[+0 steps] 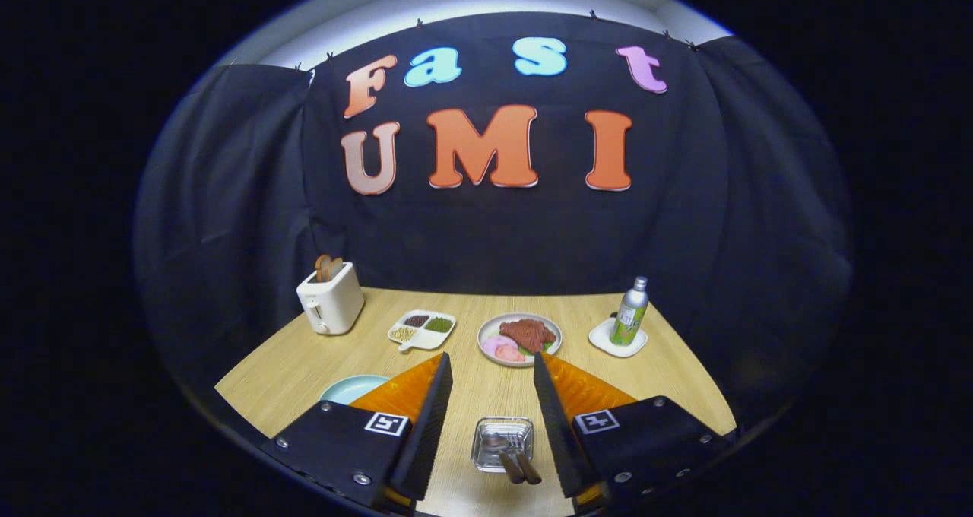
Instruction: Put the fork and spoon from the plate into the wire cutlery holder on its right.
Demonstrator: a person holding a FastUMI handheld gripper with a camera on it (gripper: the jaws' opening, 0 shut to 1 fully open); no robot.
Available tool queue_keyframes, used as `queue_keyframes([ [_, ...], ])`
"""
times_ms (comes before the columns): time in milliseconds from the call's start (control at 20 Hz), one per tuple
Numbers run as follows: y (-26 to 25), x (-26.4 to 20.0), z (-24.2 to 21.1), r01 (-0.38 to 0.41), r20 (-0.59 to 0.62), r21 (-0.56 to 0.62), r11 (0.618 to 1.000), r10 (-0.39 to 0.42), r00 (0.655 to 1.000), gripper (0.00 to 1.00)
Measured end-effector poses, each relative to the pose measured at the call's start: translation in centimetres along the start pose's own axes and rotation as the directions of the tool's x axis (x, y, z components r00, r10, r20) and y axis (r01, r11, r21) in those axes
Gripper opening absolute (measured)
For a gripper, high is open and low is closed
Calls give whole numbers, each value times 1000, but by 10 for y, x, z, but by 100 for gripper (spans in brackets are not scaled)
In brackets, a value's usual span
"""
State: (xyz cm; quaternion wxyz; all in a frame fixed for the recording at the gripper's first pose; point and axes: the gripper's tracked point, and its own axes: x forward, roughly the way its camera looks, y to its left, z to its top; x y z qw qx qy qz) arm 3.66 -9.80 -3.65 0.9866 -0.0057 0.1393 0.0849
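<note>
The wire cutlery holder [502, 442] stands on the wooden table between my two fingers, close to the camera. A spoon [496, 444] and a fork [521, 447] stand in it, heads down and handles pointing up toward me. The pale blue plate [354, 387] lies left of the holder, mostly hidden behind my left finger, and I see nothing on its visible part. My gripper [492, 359] is open, its fingers wide apart on either side of the holder and touching nothing.
Further back on the table are a white toaster [330, 298] with bread, a divided dish [423, 328] of beans, a plate of meat [520, 337], and a bottle [629, 313] on a white saucer. Black cloth walls the booth.
</note>
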Motion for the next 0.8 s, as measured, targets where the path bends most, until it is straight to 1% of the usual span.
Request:
queue_keyframes([
  [100, -1, -5, 8, -16, 66, 24, 1000, 15, 998, 67],
  [150, -4, -7, 17, -11, 116, 8, 1000, 10, 993, 67],
  [300, -20, -17, 45, 56, 282, -31, 998, -44, 958, 69],
  [400, -14, -27, 51, 51, 349, -30, 998, -38, 936, 71],
  [550, -11, -32, 53, 53, 419, -20, 998, -39, 907, 76],
  [650, -6, -34, 50, 43, 433, -9, 999, -35, 901, 78],
  [800, -3, -33, 51, 22, 451, 0, 1000, -20, 892, 80],
])
